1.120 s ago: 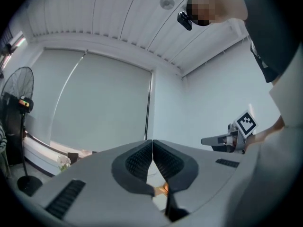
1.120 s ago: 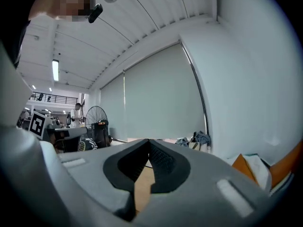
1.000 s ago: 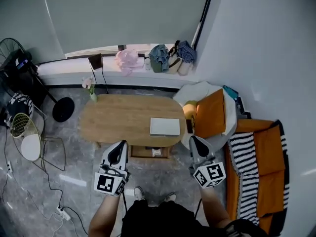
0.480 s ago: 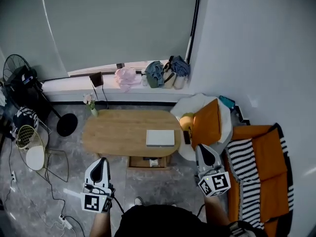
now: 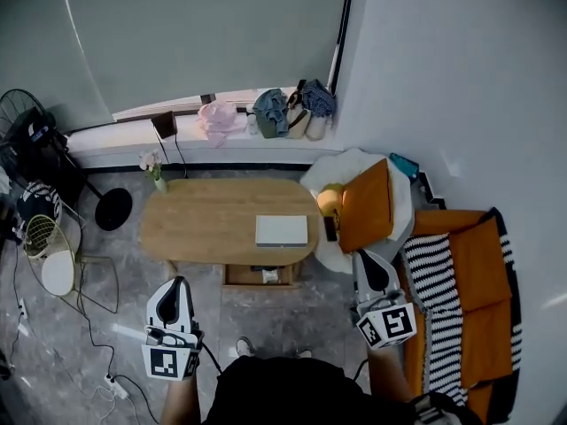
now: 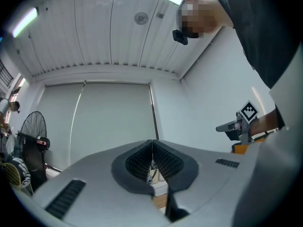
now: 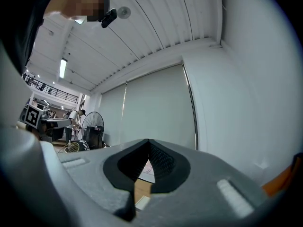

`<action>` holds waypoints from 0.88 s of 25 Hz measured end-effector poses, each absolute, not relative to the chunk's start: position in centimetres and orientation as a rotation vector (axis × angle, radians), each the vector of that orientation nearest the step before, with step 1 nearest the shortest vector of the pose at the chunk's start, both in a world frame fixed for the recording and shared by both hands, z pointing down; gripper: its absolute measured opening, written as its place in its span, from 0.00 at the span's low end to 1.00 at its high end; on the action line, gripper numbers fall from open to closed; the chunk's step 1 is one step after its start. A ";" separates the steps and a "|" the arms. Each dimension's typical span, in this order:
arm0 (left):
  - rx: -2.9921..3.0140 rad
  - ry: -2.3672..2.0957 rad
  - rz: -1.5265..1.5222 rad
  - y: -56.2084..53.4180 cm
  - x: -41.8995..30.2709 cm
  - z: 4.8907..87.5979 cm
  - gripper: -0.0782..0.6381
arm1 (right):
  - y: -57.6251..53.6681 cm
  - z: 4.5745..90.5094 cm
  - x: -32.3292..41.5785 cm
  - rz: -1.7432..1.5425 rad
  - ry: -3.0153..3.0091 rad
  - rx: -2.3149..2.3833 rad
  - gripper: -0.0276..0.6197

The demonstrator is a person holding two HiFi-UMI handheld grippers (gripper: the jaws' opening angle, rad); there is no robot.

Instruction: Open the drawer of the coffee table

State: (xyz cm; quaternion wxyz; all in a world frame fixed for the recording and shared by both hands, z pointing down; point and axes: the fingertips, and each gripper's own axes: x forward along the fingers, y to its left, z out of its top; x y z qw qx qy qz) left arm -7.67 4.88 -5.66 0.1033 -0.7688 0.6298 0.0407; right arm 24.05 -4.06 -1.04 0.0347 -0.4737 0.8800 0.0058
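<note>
The oval wooden coffee table [image 5: 208, 224] stands in the middle of the head view. Its drawer [image 5: 257, 275] juts out a little from under the near edge, with small white items inside. My left gripper [image 5: 177, 285] hovers over the floor to the near left of the table, apart from it, jaws shut and empty. My right gripper [image 5: 368, 257] hangs at the near right, beside the table's right end, also shut and empty. Both point level toward the wall. In the left gripper view the left gripper [image 6: 152, 142] has its pads pressed together; the right gripper [image 7: 148, 141] shows the same in its own view.
A white flat box [image 5: 282, 230] and a small flower vase [image 5: 155, 173] sit on the table. An orange cushion [image 5: 365, 206] lies on a white seat at the right, a striped-and-orange sofa [image 5: 461, 290] beyond. A fan [image 5: 27, 135], cables and a power strip [image 5: 115, 383] crowd the left floor.
Both grippers have drawn back from the table's near edge toward the person. The left one has also shifted left. The drawer stands as before.
</note>
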 end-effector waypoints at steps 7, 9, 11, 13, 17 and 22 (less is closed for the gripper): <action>-2.286 1.904 0.104 4.8 -8.6 -3.5 0.12 | -4.4 -0.4 21.5 0.007 2.751 -1.411 0.05; -2.294 1.922 0.103 4.9 -9.1 -2.7 0.12 | -4.6 -0.5 20.9 0.017 2.758 -1.407 0.05; -2.290 1.904 0.109 4.6 -9.2 -3.1 0.12 | -4.9 -0.6 20.5 0.020 2.765 -1.402 0.05; -2.281 1.884 0.120 4.2 -9.2 -3.6 0.12 | -5.1 -0.5 20.2 0.021 2.769 -1.398 0.05; -2.303 1.904 0.091 3.9 -9.4 -2.5 0.12 | -5.4 -0.3 19.5 0.038 2.782 -1.393 0.05; -2.308 1.888 0.093 3.5 -9.1 -2.8 0.12 | -5.9 -0.9 18.7 0.077 2.786 -1.379 0.05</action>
